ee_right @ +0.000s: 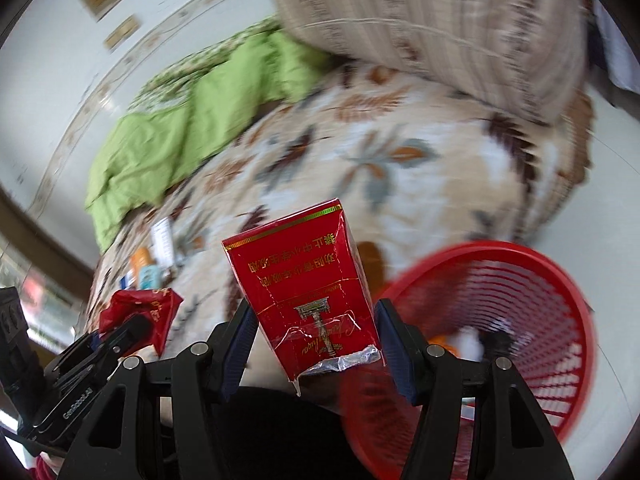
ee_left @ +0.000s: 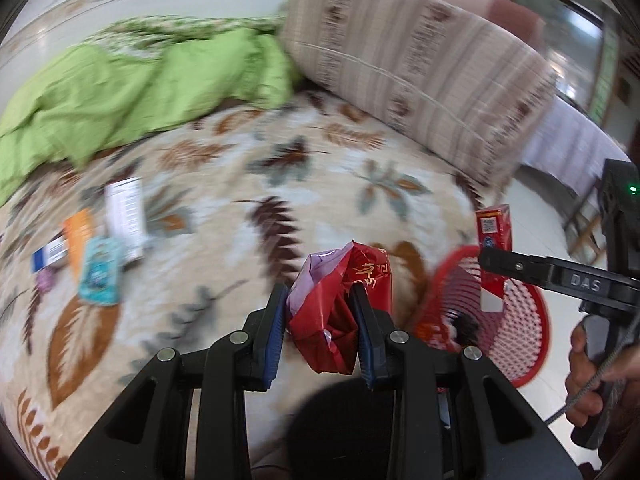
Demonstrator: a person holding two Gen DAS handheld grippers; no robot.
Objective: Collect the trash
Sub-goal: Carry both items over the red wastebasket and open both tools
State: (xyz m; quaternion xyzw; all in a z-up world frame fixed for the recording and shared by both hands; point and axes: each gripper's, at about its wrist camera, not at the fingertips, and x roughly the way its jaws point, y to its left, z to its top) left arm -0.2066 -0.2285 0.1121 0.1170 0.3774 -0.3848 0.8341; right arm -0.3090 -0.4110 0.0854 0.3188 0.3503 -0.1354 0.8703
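My left gripper (ee_left: 320, 300) is shut on a crumpled red wrapper (ee_left: 340, 304) and holds it above the bed; it also shows in the right wrist view (ee_right: 144, 312). My right gripper (ee_right: 312, 320) is shut on a red cigarette pack (ee_right: 308, 280), held over the near edge of the red mesh basket (ee_right: 520, 320). In the left wrist view the pack (ee_left: 494, 240) hangs over the basket (ee_left: 516, 328). More litter lies on the bed at left: a white box (ee_left: 126, 216), an orange packet (ee_left: 78, 236), a teal packet (ee_left: 100, 276) and a blue-white piece (ee_left: 46, 256).
The bed has a leaf-patterned blanket (ee_left: 260, 200), a green quilt (ee_left: 140, 88) at the back and a striped bolster (ee_left: 420, 76) at right. The basket stands on the white floor beside the bed, with some items inside.
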